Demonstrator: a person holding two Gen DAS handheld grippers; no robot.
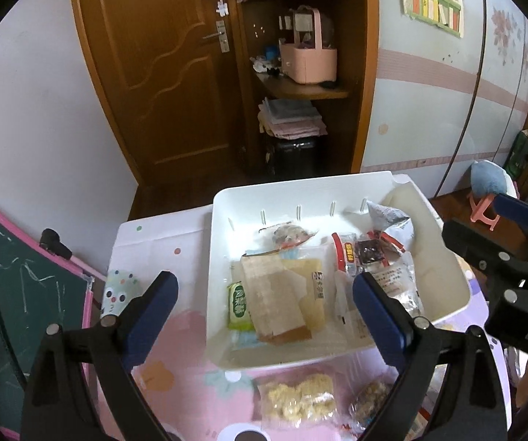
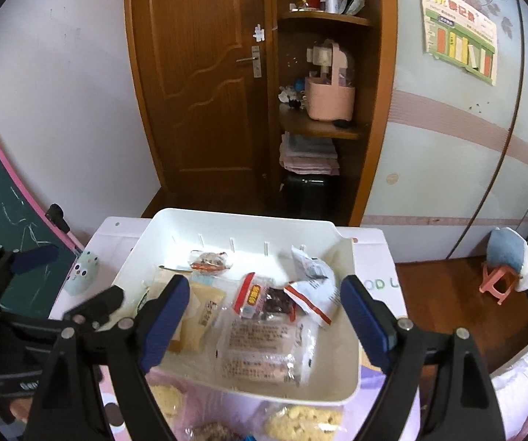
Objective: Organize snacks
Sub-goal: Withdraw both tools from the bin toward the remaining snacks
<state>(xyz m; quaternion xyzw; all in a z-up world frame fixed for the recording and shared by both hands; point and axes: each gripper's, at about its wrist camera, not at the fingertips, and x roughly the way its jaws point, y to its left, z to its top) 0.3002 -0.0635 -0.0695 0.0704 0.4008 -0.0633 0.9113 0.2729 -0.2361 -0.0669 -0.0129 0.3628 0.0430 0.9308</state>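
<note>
A white plastic bin (image 1: 444, 316) (image 2: 249, 220) stands on the pink patterned table and holds several wrapped snacks. Among them are a brown flat packet (image 1: 271, 294), a green bar (image 1: 237, 305), a red-labelled packet (image 1: 348, 255) (image 2: 253, 299), a clear printed pack (image 2: 260, 349) and a white crumpled bag (image 2: 311, 279). My left gripper (image 1: 264, 316) hovers over the bin's near left part, open and empty. Also open and empty, my right gripper (image 2: 264, 319) hangs over the bin's near right part. Pale yellow puffed snacks (image 1: 300, 400) (image 2: 304, 422) lie on the table in front of the bin.
A brown crumbly snack (image 1: 368, 400) lies beside the yellow one. A spotted pale-blue pouch (image 1: 117, 294) (image 2: 82, 272) sits at the table's left edge, with a green chalkboard (image 1: 14, 283) beyond it. Behind stand a wooden door (image 1: 161, 66) and shelves. A pink stool (image 2: 499, 279) is on the floor at right.
</note>
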